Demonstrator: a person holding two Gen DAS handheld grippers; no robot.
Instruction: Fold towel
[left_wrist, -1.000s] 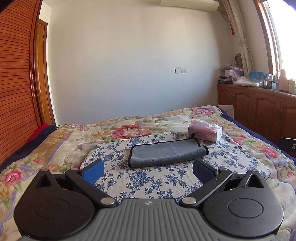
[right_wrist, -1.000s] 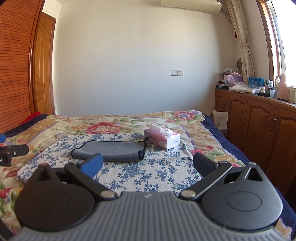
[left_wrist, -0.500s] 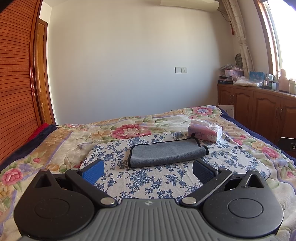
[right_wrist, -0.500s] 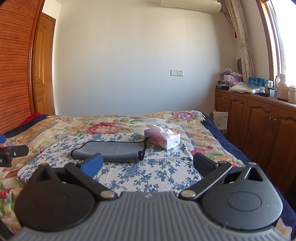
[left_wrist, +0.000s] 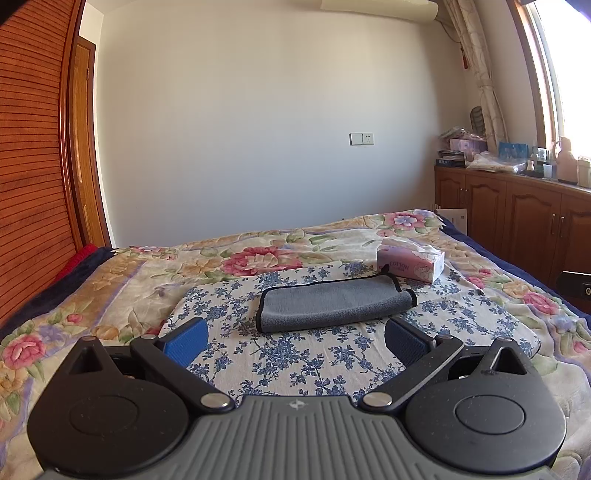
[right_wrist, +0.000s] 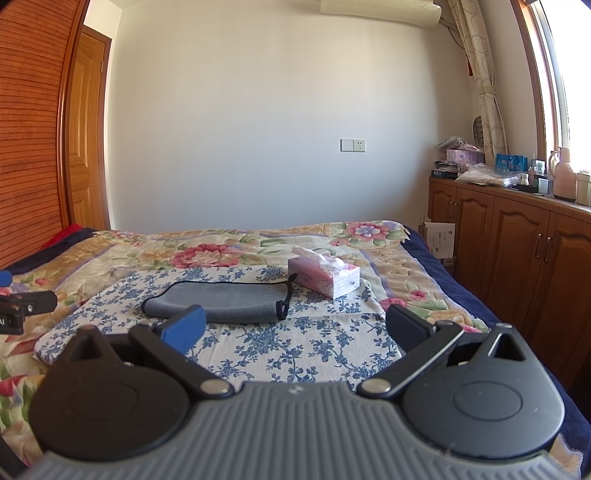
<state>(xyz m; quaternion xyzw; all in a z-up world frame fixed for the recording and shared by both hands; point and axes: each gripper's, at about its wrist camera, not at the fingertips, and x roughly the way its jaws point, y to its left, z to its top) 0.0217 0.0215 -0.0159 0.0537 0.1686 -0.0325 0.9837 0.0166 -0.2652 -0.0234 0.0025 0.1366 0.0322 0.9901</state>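
A: Anything change over the last second?

B: Nope. Both views match the earlier frames. The towel (left_wrist: 334, 304) hasn't shifted, neither tool has budged.

A: Tool states?

B: Left tool (left_wrist: 295, 341) jaws spread wide, nothing between them. Right tool (right_wrist: 293, 328) same, wide apart and empty.

A: Where's the towel?

B: Centre of the left view, just above the blue pads (left_wrist: 186, 341). Grey, black trim, lying on the blue-flowered cloth (left_wrist: 295, 362) on the bed (left_wrist: 110, 288). In the right view it's centre-left (right_wrist: 221, 299). Looks already doubled over, long and narrow.

A: Anything close to it?

B: Pink tissue box (left_wrist: 410, 263) just beyond its right end, upper right of the towel. Can't tell if the hanging loop touches it.

A: Task read?

B: No motion, no contact, so probably a pause: either before a further fold or it's finished. Can't say which.
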